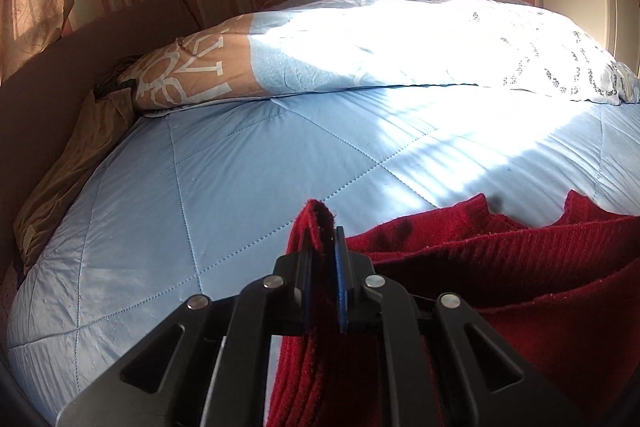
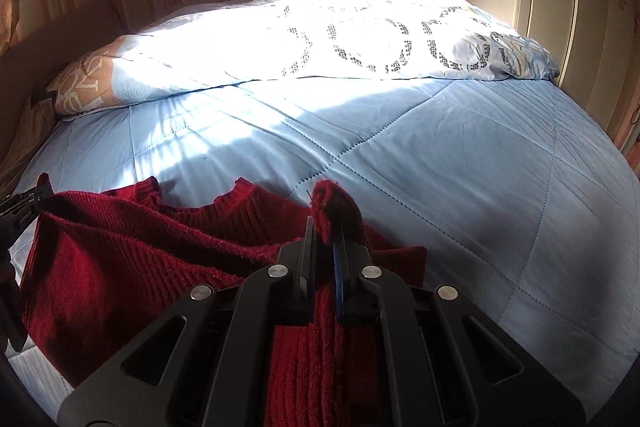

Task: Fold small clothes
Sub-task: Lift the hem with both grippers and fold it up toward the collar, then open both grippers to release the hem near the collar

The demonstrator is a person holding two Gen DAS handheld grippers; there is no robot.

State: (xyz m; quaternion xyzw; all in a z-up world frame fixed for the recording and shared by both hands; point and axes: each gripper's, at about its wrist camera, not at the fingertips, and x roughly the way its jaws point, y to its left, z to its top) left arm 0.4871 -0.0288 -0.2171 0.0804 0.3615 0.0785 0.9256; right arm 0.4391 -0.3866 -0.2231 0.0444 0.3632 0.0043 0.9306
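Two grippers each pinch a corner of the red sweater. The left gripper is closed on one edge, the right gripper on the other. The sweater hangs between them, partly lifted off the blue quilt. It looks like the fold is just starting. Next, both should carry their edges forward together and lay them down flat.

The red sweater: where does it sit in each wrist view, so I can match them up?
Left wrist: red sweater fills the lower right, pinched in the left gripper.
Right wrist: it fills the lower left, pinched in the right gripper.
Shared landmark: the patterned pillow at the bed's far end.
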